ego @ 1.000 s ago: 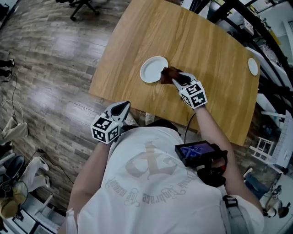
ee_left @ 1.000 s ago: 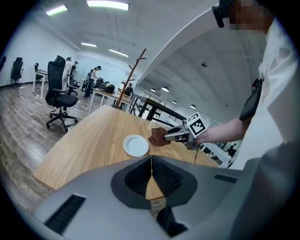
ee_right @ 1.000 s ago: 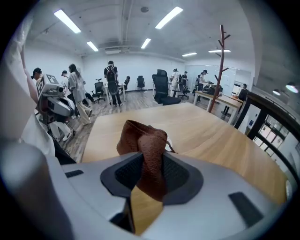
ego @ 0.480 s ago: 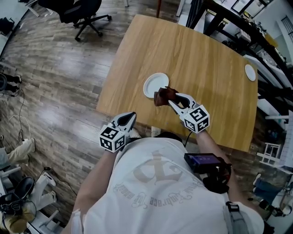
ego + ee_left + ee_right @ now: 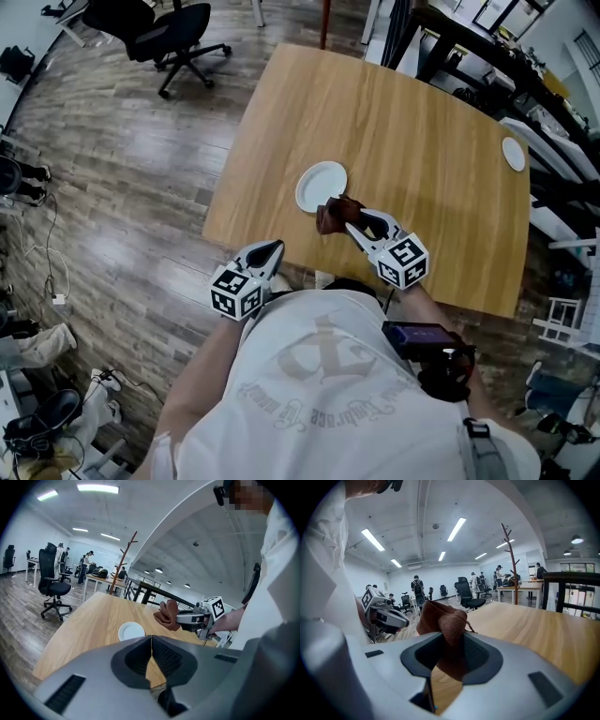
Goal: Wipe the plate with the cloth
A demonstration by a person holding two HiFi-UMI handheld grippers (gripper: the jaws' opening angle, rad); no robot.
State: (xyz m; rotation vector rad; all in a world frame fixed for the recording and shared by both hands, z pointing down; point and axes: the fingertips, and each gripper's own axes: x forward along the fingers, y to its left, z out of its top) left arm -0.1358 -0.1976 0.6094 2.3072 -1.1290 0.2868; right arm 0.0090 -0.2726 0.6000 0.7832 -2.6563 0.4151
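The right gripper (image 5: 354,220) has its jaws closed on a brown cloth (image 5: 328,217). In the right gripper view the bunched fabric (image 5: 443,623) fills the gap between the jaws and bulges out past their tips. Seen from the left gripper view, the cloth (image 5: 167,615) hangs in the air off the front of the right gripper (image 5: 187,617), clear of the wooden counter (image 5: 422,150). The white plate (image 5: 321,187) lies flat on the counter just beyond the right gripper's tips and slightly to their left, near the cloth but not touching it; it sits straight ahead of the left gripper in that gripper's own view (image 5: 131,631). The left gripper (image 5: 272,248) is held off the counter's near edge, well to the left of the right gripper and closer to the person, with its jaws pressed together and nothing between them (image 5: 151,641). A second small white plate (image 5: 514,153) rests far off to the right gripper's right, near the counter's far edge.
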